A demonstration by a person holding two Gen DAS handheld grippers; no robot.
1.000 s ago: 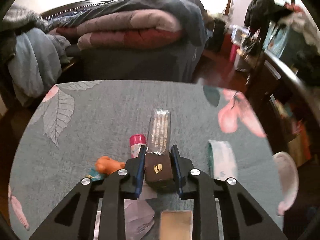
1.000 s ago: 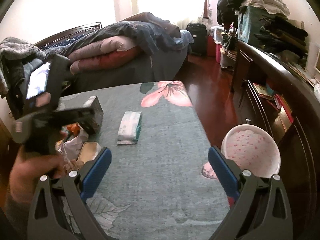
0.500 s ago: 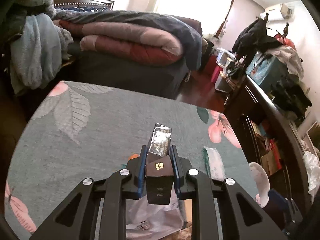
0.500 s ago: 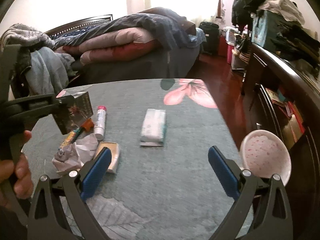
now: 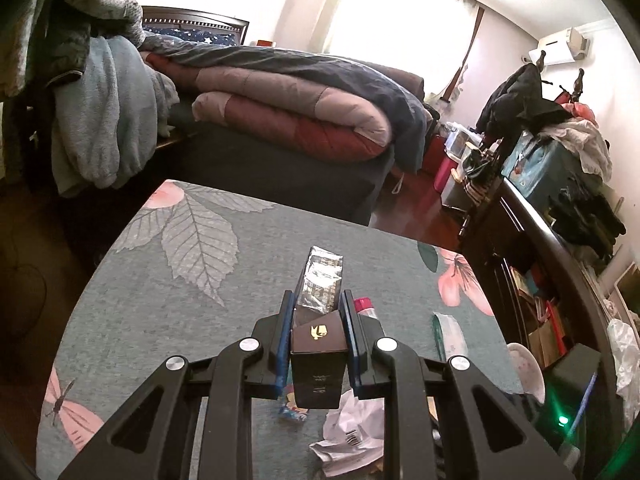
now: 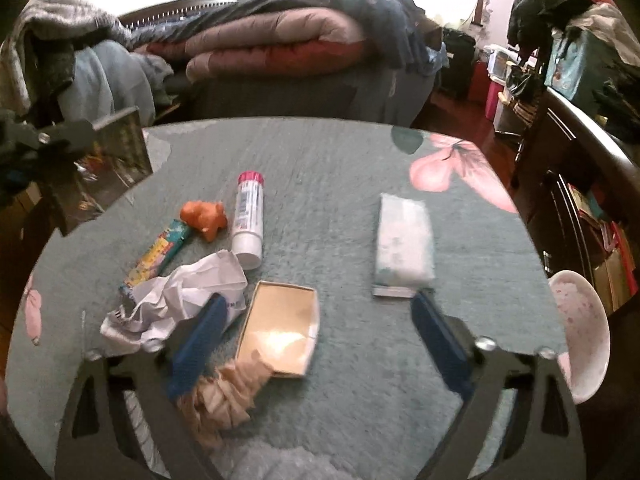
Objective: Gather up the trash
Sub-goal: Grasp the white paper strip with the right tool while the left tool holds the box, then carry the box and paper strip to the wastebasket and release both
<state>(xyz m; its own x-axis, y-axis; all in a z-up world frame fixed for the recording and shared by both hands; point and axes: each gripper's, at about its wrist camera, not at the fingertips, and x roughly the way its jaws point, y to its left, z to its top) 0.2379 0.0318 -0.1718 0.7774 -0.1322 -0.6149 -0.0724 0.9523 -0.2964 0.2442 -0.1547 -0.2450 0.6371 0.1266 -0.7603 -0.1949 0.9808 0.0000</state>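
My left gripper is shut on a dark brown box with a foil-lined open end, held up above the table; it also shows at the left of the right wrist view. My right gripper is open and empty, low over the table. Between and ahead of its fingers lie a tan flat box, crumpled white paper, a beige scrunched piece, a white tube with a pink cap, an orange lump, a colourful wrapper and a tissue pack.
The table has a grey-green cloth with leaves and pink flowers. A pink-speckled white bin stands off the table's right edge. A bed with folded quilts lies beyond. A dark cabinet runs along the right.
My left gripper has lifted the brown box higher above the table. My right gripper has moved left and down toward the cluster of trash, so the tan box now lies between its fingers.
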